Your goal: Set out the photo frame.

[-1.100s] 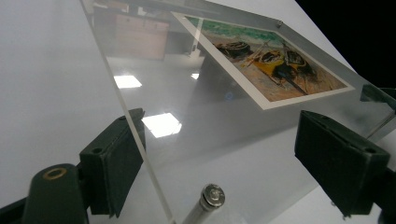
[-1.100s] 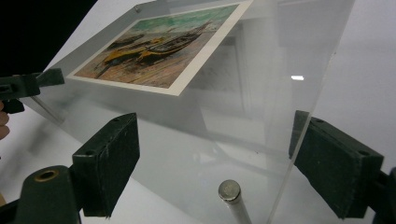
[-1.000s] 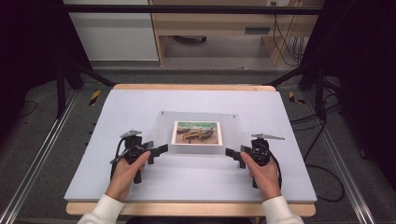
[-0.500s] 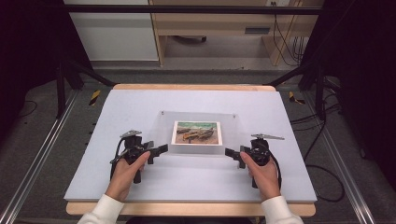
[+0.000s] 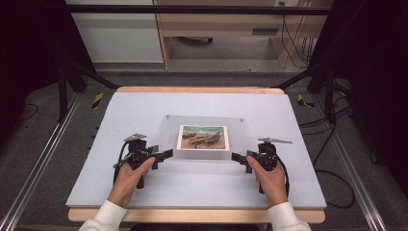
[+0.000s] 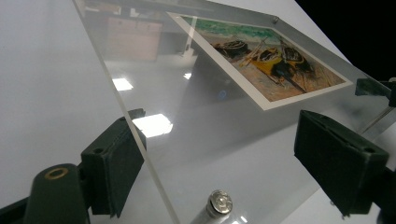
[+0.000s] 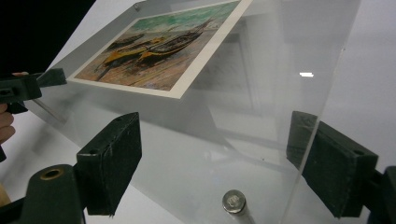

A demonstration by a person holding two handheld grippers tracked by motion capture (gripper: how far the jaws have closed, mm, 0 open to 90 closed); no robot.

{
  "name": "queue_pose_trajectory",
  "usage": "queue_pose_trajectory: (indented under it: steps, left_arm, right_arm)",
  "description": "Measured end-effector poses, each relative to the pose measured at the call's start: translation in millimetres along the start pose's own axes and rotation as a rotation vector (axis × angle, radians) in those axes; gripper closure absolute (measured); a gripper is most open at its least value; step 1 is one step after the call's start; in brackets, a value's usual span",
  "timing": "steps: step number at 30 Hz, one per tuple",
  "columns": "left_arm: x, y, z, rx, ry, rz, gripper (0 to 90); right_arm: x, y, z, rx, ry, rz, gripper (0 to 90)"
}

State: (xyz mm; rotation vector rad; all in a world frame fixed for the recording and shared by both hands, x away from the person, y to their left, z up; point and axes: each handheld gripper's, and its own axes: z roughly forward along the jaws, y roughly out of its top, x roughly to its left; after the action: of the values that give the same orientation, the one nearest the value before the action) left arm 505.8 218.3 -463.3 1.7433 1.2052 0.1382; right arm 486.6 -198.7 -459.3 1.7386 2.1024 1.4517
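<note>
Each hand-held gripper, left (image 5: pixel 166 155) and right (image 5: pixel 237 157), seemingly straddles the clear picture frame (image 5: pixel 204 137), jaws spread.

White sleeve (image 5: pixel 107 214) cuffs; each hand grips a black gripper, left gripper (image 5: pixel 163 156) and right gripper (image 5: pixel 236 158), with 2 blocky jaws, a brass-ringed screw hole and a trailing black cable.

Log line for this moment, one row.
acrylic photo frame: flat on table | left hand-held gripper: open, straddling corner | right hand-held gripper: open, straddling corner
</note>
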Motion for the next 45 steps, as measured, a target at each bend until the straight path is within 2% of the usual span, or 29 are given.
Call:
queue_pose_trajectory:
  steps: [4,5,11,13,14,16,17,18,19,21,26,27,28,29,30,31,32,33,34,39,40,41,45]
  left_arm:
    - [-1.6,-0.9,-1.8,0.001,0.000,0.004,16.0]
    - [-3.8,-1.7,-2.3,0.006,-0.017,-0.017,16.1]
    - [-1.5,0.4,-3.7,0.005,0.013,0.015,16.6]
    - [0.4,0.7,-1.2,0.001,0.001,0.006,16.6]
    - [0.1,0.5,0.3,0.003,-0.016,-0.016,16.6]
    - [1.4,1.0,1.5,-0.002,-0.003,-0.005,16.6]
    - [-0.5,0.6,1.7,0.002,-0.017,-0.026,16.6]
    - [1.5,1.2,1.4,-0.002,-0.002,0.000,16.6]
    - [1.3,1.0,0.8,0.002,-0.002,-0.006,16.7]
    - [2.1,1.1,0.4,-0.003,-0.001,0.012,16.7]
    - [-0.6,-0.4,-3.1,-0.014,0.004,0.024,19.6]
    - [-3.5,-1.6,-3.9,-0.010,-0.010,0.005,20.1]
    - [-3.6,-1.8,-4.0,-0.024,-0.008,0.028,20.2]
    - [-4.9,-2.5,-5.6,-0.019,0.004,0.027,20.2]
    - [-6.7,-3.3,-7.0,-0.018,-0.005,0.015,20.9]
    - [-5.0,-3.0,-8.1,-0.025,0.013,0.043,21.9]
    - [-6.5,-3.9,-9.7,-0.020,0.016,0.034,22.6]
    - [-6.8,-4.2,-9.6,-0.028,0.007,0.044,23.2]
    - [-9.0,-5.1,-9.9,-0.026,-0.003,0.031,23.5]
    - [-10.5,-8.2,-12.3,-0.034,0.002,0.030,23.6]
    - [-9.6,-9.0,-13.6,-0.034,0.016,0.039,23.7]
    - [-10.3,-10.2,-13.6,-0.037,-0.004,0.024,23.8]
    - [-10.8,-10.4,-15.2,-0.037,0.003,0.033,23.8]
  right_arm:
    - [0.7,-1.7,-1.8,-0.002,-0.003,-0.004,18.4]
    - [1.1,-2.3,-2.1,-0.004,-0.002,-0.004,18.4]
    - [2.6,-1.9,-2.0,-0.015,-0.004,-0.026,19.7]
    - [0.7,-0.6,-0.7,-0.014,0.000,-0.024,19.7]
    - [-0.5,-0.2,-0.1,-0.014,0.000,-0.020,19.7]
    - [-2.7,1.6,0.6,-0.009,0.004,-0.013,19.7]
    - [-3.4,2.1,0.9,-0.009,0.005,-0.014,19.7]
    - [-3.2,2.5,1.1,-0.008,0.005,-0.010,19.7]
    - [-3.1,2.8,1.1,-0.005,0.005,-0.009,19.7]
    - [-3.0,2.7,1.4,-0.009,0.005,-0.022,19.8]
    - [0.1,-0.3,-2.4,-0.019,-0.005,-0.049,19.7]
    - [0.8,-1.2,-3.4,-0.022,-0.007,-0.055,19.8]
    - [1.6,-2.2,-4.3,-0.025,-0.009,-0.062,19.8]
    - [2.5,-3.2,-5.1,-0.029,-0.012,-0.069,19.8]
    - [3.2,-4.1,-6.1,-0.030,-0.013,-0.079,19.8]
    - [3.8,-5.2,-8.0,-0.030,-0.011,-0.087,20.1]
    - [4.4,-5.9,-9.1,-0.028,-0.012,-0.090,20.4]
    - [4.6,-6.5,-10.5,-0.027,-0.009,-0.096,20.8]
    - [4.6,-6.9,-11.5,-0.029,-0.011,-0.105,21.0]
    - [4.8,-8.0,-12.8,-0.028,-0.009,-0.117,21.4]
    - [4.7,-8.4,-12.9,-0.028,-0.006,-0.112,21.5]
    - [4.3,-8.7,-13.3,-0.027,0.000,-0.112,21.5]
    - [5.7,-9.2,-12.9,-0.028,0.000,-0.120,21.6]
